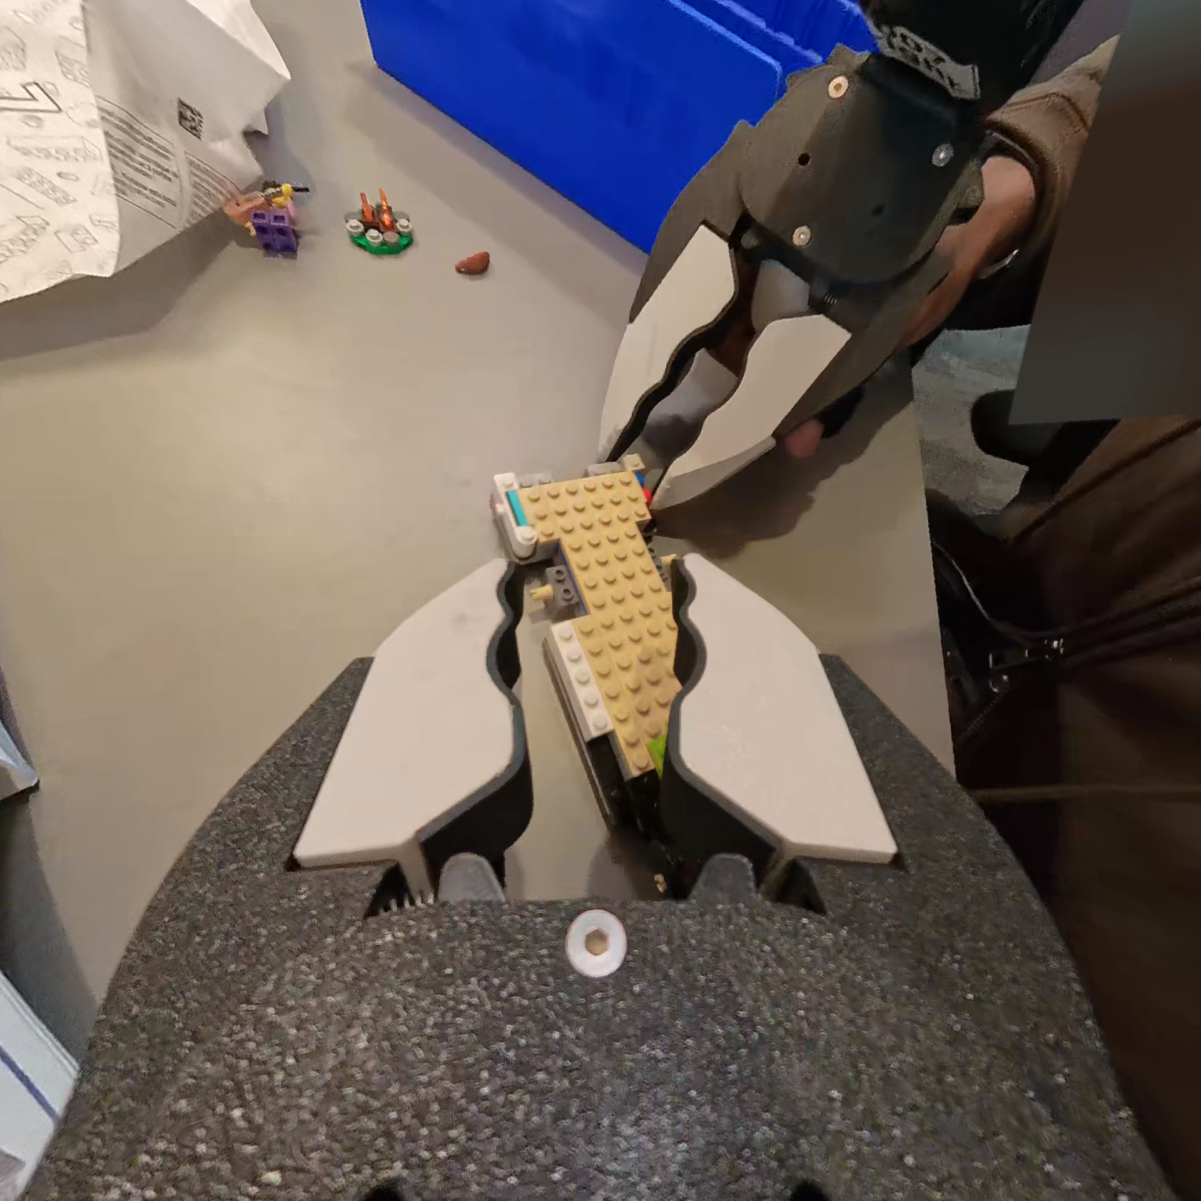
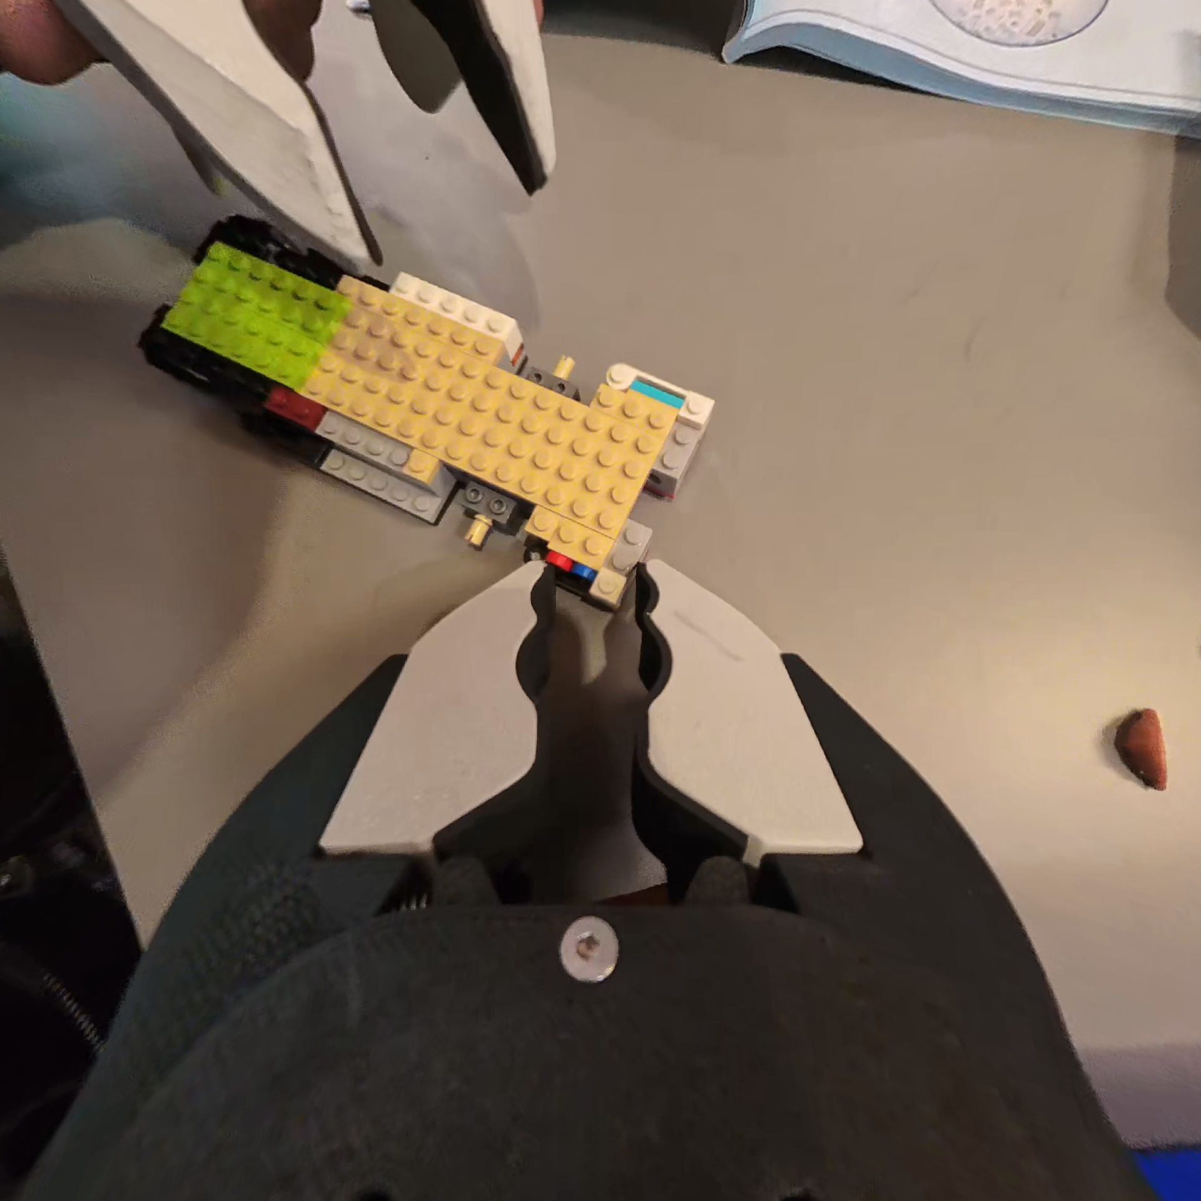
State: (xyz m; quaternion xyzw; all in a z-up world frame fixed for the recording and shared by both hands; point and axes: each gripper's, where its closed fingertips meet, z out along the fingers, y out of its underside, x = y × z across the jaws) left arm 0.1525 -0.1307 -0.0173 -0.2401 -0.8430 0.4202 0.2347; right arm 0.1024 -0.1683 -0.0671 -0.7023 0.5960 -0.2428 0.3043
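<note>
A flat brick build (image 1: 611,585) with a tan studded top, a lime green end and black, grey and white edges lies on the grey table (image 1: 260,520). My left gripper (image 1: 594,568) is open and straddles the build's near half, with a clear gap at the left finger (image 1: 442,650). In the right wrist view, the left gripper (image 2: 455,221) hovers open over the green end of the build (image 2: 494,429). My right gripper (image 2: 588,568) is shut on the build's corner, with its pads against the small red, blue and grey pieces. It also shows in the left wrist view (image 1: 640,477), at the build's far right corner.
A white printed paper bag (image 1: 97,143) and a blue bin (image 1: 585,97) stand at the back. A small purple build (image 1: 276,221), a small green round build (image 1: 379,227) and a brown piece (image 1: 473,262) lie beyond. A booklet (image 2: 975,52) lies nearby. The table edge (image 1: 926,585) is close on the right. Tip to tip, the grippers are about 9 centimeters apart.
</note>
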